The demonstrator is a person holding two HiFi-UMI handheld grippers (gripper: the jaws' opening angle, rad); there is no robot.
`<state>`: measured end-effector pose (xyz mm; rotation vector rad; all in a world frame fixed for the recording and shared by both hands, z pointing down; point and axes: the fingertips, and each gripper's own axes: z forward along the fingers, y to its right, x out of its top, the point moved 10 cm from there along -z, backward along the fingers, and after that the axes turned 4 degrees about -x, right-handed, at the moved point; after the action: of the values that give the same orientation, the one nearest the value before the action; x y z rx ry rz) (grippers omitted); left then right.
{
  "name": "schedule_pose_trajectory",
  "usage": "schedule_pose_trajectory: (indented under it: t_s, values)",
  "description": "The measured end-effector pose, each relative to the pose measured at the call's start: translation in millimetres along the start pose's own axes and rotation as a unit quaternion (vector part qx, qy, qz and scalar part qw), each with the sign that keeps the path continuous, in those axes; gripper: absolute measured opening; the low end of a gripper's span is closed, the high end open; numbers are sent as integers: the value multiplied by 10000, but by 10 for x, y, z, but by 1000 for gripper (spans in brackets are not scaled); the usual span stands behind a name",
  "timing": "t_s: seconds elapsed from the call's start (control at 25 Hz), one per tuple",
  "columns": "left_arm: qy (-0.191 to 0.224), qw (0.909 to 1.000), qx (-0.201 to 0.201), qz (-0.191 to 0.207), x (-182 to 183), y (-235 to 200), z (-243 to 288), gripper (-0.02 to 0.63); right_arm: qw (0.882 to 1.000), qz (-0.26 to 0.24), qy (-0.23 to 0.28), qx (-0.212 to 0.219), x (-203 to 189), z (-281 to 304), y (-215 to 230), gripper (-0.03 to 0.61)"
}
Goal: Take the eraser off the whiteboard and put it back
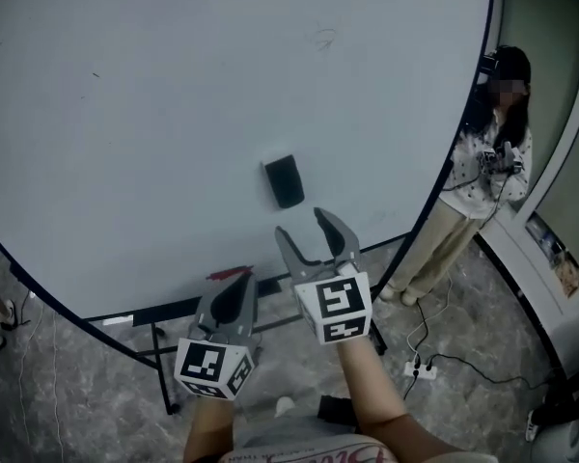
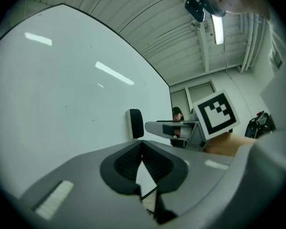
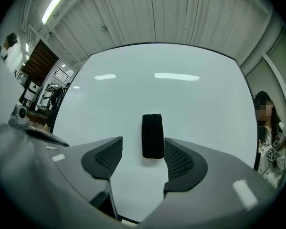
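Note:
A black eraser [image 1: 285, 181] sticks upright on the big whiteboard [image 1: 154, 104], low and right of its middle. My right gripper [image 1: 302, 225] is held just below and in front of it, open, nothing between its fingers. In the right gripper view the eraser [image 3: 152, 136] shows in the gap between the two pads, apart from both and farther off, on the board. My left gripper [image 1: 238, 285] hangs lower left, near the board's bottom edge, shut and empty. The left gripper view shows the eraser [image 2: 135, 123] edge-on and the right gripper [image 2: 171, 128] beside it.
A person [image 1: 492, 152] stands at the board's right edge. The board's stand legs [image 1: 159, 369] reach down to the marbled floor, where a power strip with cables [image 1: 415, 367] lies to the right. Something red [image 1: 227, 274] rests at the board's lower edge.

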<state>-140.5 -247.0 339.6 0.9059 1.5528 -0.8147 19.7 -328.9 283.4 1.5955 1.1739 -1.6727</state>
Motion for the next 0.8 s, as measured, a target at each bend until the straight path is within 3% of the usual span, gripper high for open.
schedule_pose_trajectory:
  t_s: [0.28, 0.4, 0.52, 0.8]
  values:
    - [-43, 9997, 254, -42, -87, -249, 318, 0, 9996, -281, -96, 20, 23, 646, 187, 288]
    - [-38, 9997, 255, -43, -96, -315, 418, 0, 9994, -337, -93, 55, 41, 773, 189, 280]
    - [-5, 9998, 210, -8, -87, -366, 492, 0, 9993, -353, -80, 23, 43, 841, 172, 233]
    - [7, 9999, 22, -126, -58, -465, 530, 0, 9988, -342, -144, -307, 40, 796, 116, 227]
